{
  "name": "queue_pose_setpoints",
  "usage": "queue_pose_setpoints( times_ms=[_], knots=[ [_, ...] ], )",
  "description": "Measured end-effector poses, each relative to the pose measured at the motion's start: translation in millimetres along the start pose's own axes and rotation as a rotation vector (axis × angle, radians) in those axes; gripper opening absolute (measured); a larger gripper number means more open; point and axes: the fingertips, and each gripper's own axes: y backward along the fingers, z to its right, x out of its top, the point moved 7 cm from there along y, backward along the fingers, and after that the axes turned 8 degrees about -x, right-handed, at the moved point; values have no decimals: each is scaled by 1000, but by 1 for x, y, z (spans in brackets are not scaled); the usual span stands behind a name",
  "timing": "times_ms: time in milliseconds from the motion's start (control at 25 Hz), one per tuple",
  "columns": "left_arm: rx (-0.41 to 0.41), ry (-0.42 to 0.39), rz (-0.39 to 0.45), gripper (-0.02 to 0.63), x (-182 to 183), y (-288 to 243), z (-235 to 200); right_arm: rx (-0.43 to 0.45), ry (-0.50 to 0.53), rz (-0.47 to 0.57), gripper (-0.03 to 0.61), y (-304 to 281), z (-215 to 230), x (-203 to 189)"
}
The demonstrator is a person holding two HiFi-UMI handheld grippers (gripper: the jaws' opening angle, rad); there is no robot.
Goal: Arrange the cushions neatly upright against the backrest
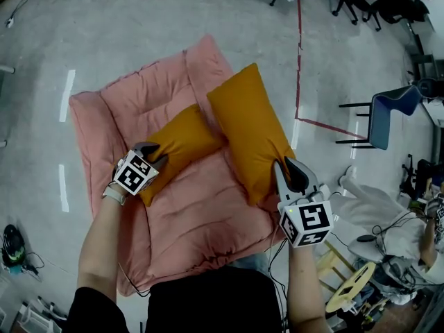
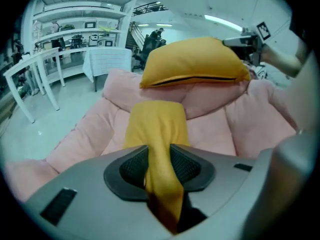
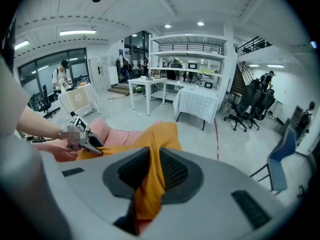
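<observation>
Two mustard cushions lie on a pink padded floor sofa (image 1: 198, 220). My left gripper (image 1: 148, 154) is shut on a corner of the smaller-looking left cushion (image 1: 184, 144), and its fabric is pinched between the pads in the left gripper view (image 2: 159, 170). My right gripper (image 1: 292, 175) is shut on the near corner of the right cushion (image 1: 251, 123), which slants across the seat toward the backrest (image 1: 149, 89). In the right gripper view its fabric (image 3: 160, 139) bunches between the pads (image 3: 152, 173). The right cushion (image 2: 195, 64) shows raised above the left cushion (image 2: 156, 126).
The sofa rests on a grey floor with a red tape line (image 1: 299, 61). A blue chair (image 1: 390, 114) stands to the right, with a wooden stool (image 1: 349, 291) and cables near my right side. White tables (image 3: 196, 103) and office chairs (image 3: 250, 109) stand farther off.
</observation>
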Motion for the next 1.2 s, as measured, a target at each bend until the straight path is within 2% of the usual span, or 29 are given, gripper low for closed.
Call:
queue_pose_setpoints(
  times_ms=[160,240,360,520,600,720,840,920,1080,1200],
  knots=[
    [-191,-71,19,141,6,-2,11,-5,-1,-2,72,2,-1,1],
    [-228,-72,32,141,3,-6,7,-8,-3,-1,72,3,-2,2],
    [-220,-49,47,144,-4,-14,-5,-13,-2,-1,71,3,-4,2],
    [-184,-3,60,212,-14,-26,-17,-22,1,-5,71,4,-3,1],
    [-161,4,62,225,-14,-28,-21,-28,2,-6,71,3,-3,2],
    [-130,-33,44,247,-6,-24,-20,-33,0,-10,71,0,-3,2],
    [-175,-31,56,300,4,-17,-7,-36,2,-18,71,1,-3,3],
    [-197,-53,34,328,8,-17,4,-37,3,-21,71,0,-4,4],
    [-131,-162,-82,367,3,-36,16,-43,4,-23,71,0,-5,5],
    [-75,-168,-112,367,-4,-51,11,-44,9,-26,71,-1,-7,6]
  ],
)
